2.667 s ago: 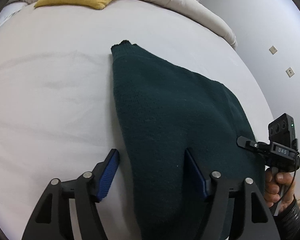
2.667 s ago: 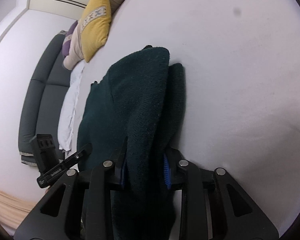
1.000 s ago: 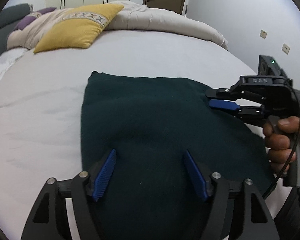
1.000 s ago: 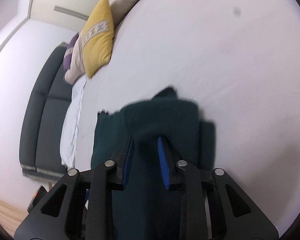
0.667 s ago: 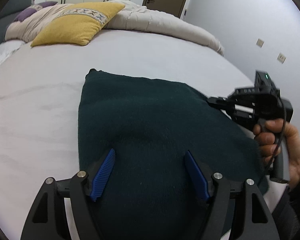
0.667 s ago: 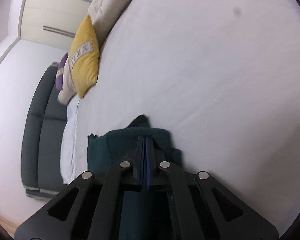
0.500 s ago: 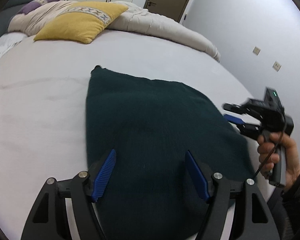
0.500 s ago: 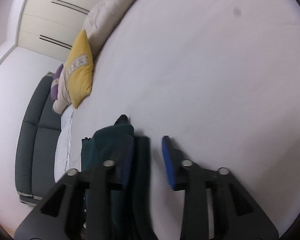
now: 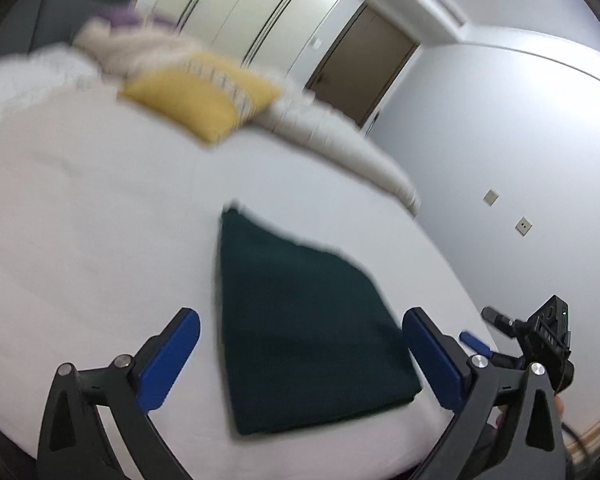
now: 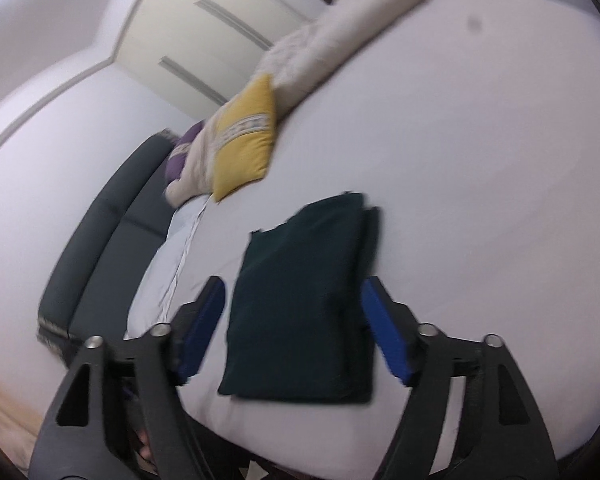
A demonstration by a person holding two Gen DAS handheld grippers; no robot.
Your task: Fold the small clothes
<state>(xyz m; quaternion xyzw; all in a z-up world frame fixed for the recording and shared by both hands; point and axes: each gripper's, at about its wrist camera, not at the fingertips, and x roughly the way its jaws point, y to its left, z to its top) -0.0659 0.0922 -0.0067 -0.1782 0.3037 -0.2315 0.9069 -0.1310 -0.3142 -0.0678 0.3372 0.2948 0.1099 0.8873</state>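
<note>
A dark green knitted garment [image 9: 300,320] lies folded into a flat rectangle on the white bed [image 9: 80,220], near its front edge. It also shows in the right wrist view [image 10: 304,312], where stacked layers show along its right side. My left gripper [image 9: 300,360] is open and empty, raised above and behind the garment. My right gripper [image 10: 296,332] is open and empty, also held back from it. The right gripper shows at the lower right of the left wrist view [image 9: 540,344]. Both views are motion-blurred.
A yellow pillow [image 9: 196,100] and a beige duvet [image 9: 340,148] lie at the bed's far side. A dark grey sofa [image 10: 100,240] stands left of the bed. A wall with sockets [image 9: 524,224] is to the right, a brown door [image 9: 360,76] behind.
My right gripper let go of the garment's edge and opened. Both grippers pulled back and up from the garment, which now lies folded alone on the bed.
</note>
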